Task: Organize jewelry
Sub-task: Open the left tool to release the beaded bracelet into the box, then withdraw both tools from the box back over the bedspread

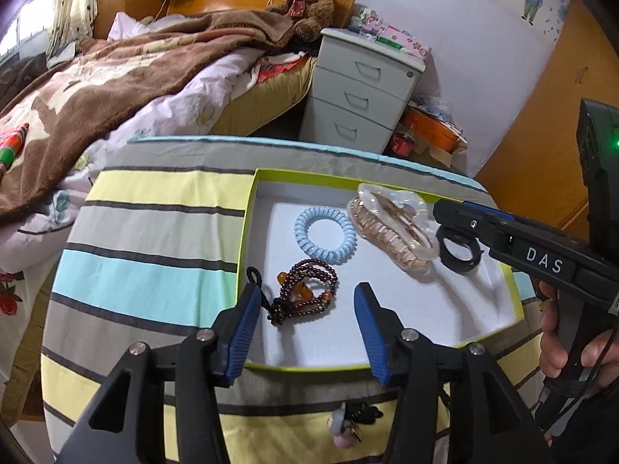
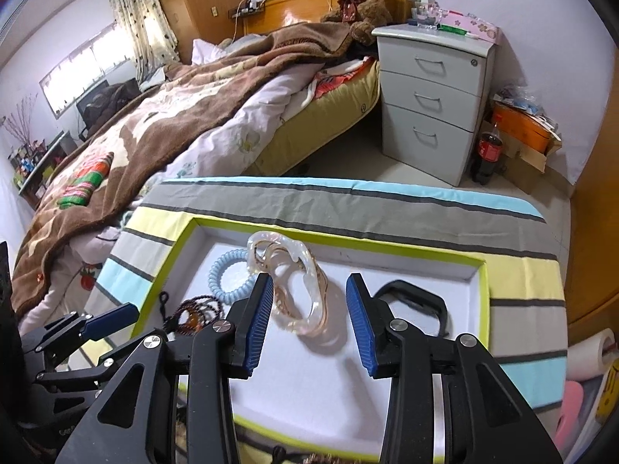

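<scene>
tray: lime-rimmed, white inside; sits on striped cloth
left gripper: jaws apart, nothing pinched; poised over bead bracelets lying at tray's near-left
right gripper: jaws apart, empty; clear hair claw lies in tray between the pads, not touched
blue coil hair tie: in tray, just left of claw
black band: in tray, right of claw

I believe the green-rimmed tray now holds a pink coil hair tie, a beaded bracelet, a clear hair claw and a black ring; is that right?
Nearly: the coil hair tie is light blue, not pink, as the left wrist view shows. The beaded bracelet, clear hair claw and black ring do lie in the green-rimmed tray.
</scene>
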A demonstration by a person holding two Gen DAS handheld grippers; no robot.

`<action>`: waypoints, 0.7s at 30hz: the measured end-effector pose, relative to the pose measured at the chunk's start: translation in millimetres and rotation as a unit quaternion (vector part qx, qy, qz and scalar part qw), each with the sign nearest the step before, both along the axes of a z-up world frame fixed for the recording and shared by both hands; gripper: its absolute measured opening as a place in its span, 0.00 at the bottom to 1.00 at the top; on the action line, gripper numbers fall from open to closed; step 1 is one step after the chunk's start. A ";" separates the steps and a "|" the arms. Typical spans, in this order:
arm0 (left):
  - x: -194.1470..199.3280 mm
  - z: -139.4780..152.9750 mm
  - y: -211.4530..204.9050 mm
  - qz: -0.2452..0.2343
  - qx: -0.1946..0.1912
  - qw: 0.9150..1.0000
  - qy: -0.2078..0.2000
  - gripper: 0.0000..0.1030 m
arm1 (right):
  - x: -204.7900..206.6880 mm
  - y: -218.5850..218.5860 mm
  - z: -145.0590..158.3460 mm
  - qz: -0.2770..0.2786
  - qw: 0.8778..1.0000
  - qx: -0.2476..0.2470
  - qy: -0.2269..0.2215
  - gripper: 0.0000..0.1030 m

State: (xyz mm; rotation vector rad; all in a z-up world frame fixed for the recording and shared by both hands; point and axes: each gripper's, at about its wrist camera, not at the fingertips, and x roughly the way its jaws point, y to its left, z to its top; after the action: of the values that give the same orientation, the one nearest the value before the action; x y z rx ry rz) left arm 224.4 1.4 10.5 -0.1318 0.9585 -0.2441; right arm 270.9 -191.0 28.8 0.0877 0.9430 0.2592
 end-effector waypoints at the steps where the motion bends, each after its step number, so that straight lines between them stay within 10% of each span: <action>1: -3.2 2.5 -0.6 -0.001 -0.002 1.000 -0.003 0.52 | -3.5 -1.4 2.0 -0.001 1.000 0.000 -0.004 0.39; 21: -77.3 26.4 -2.0 -0.010 0.027 0.998 -0.062 0.57 | -107.4 -26.4 3.2 -0.038 0.998 0.012 -0.043 0.40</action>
State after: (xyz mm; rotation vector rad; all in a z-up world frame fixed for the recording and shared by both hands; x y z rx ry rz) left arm 147.0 -0.6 36.9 -0.0566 0.8417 -0.2412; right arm 163.5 -217.4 32.0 0.1339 0.8501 0.2017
